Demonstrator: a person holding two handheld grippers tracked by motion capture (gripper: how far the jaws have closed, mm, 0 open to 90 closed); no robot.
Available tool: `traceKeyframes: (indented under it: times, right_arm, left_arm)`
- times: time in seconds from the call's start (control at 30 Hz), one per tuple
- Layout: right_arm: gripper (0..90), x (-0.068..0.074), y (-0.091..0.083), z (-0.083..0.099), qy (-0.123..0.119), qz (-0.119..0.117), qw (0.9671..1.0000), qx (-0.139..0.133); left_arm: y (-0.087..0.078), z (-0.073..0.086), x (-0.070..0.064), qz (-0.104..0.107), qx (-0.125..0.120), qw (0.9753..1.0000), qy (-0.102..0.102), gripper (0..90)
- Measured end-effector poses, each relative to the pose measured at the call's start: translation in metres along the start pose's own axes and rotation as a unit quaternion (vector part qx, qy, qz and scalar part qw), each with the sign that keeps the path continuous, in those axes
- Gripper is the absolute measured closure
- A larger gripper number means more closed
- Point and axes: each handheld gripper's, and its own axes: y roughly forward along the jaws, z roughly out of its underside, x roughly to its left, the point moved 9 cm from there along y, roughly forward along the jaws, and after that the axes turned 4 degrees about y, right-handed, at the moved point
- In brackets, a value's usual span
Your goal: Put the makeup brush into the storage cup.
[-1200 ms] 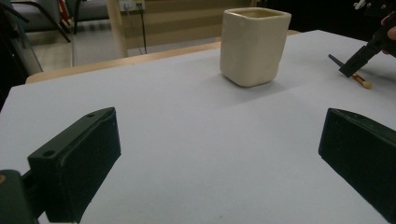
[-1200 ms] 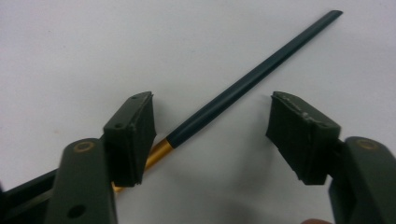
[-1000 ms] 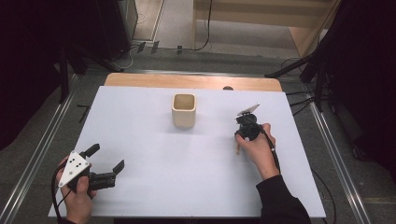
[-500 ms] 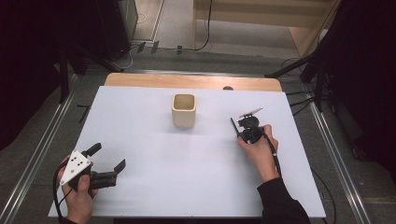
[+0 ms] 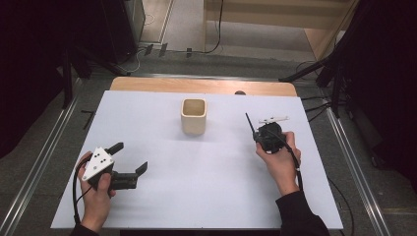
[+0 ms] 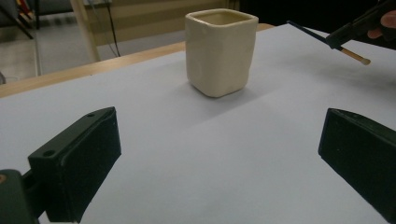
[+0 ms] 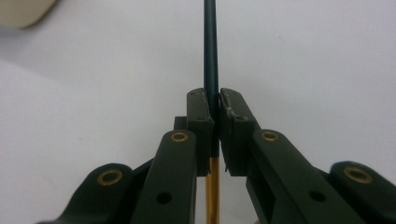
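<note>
- Left gripper (image 5: pixel 129 162) sits nearest, well short of the cup (image 5: pixel 193 116), jaws spread wide, holding nothing.
- Right gripper (image 7: pixel 215 109) is off to the cup's right, jaws pinching a dark pencil (image 5: pixel 250 124) mid-shaft.
- I'd tilt the pencil upright, centre the tip over the cup's mouth, then lower.

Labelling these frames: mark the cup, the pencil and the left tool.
cup (image 5: pixel 193 118), high view, front wall.
pencil (image 7: pixel 210 56), right gripper view, dark shaft.
left tool (image 5: pixel 131 160), high view, between its open jaws.
</note>
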Motion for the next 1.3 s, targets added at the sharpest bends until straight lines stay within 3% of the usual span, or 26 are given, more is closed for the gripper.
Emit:
traceKeyframes:
  times: [0.07, 0.23, 0.33, 0.4, 0.47, 0.7, 1.0, 1.17, 1.3]
  right_arm:
    - [85.0, 0.001, -0.002, -0.001, 0.002, -0.005, 1.0000, -0.004]
    - [85.0, 0.005, -0.007, -0.004, -0.006, -0.011, 0.9997, -0.022]
    - [85.0, 0.007, -0.010, -0.007, -0.009, -0.013, 0.9994, -0.031]
    - [85.0, 0.008, -0.012, -0.009, -0.011, -0.015, 0.9990, -0.040]
    - [85.0, 0.009, -0.013, -0.010, -0.013, -0.017, 0.9988, -0.043]
    - [85.0, 0.014, -0.018, -0.013, -0.016, -0.024, 0.9980, -0.055]
    - [85.0, 0.018, -0.023, -0.017, -0.019, -0.036, 0.9972, -0.064]
    - [85.0, 0.021, -0.028, -0.021, -0.023, -0.038, 0.9962, -0.075]
    - [85.0, 0.024, -0.031, -0.023, -0.027, -0.043, 0.9954, -0.081]
  left_arm:
    - [0.004, -0.005, -0.001, 0.014, 0.001, 0.9999, -0.003, 0.0]
    - [0.013, -0.020, 0.000, 0.019, -0.007, 0.9998, 0.004, 0.0]
    - [0.018, -0.027, 0.001, 0.022, -0.015, 0.9996, -0.006, 0.0]
    - [0.023, -0.030, 0.000, 0.033, -0.018, 0.9991, -0.018, 0.0]
    - [0.028, -0.031, -0.003, 0.035, -0.013, 0.9993, -0.010, 0.0]
    - [0.044, -0.040, -0.014, 0.057, -0.013, 0.9982, -0.013, 0.0]
    - [0.055, -0.060, -0.018, 0.059, -0.024, 0.9980, 0.000, 0.0]
    - [0.062, -0.066, -0.017, 0.056, -0.029, 0.9980, -0.005, 0.0]
    - [0.071, -0.070, -0.017, 0.065, -0.037, 0.9969, -0.025, 0.0]
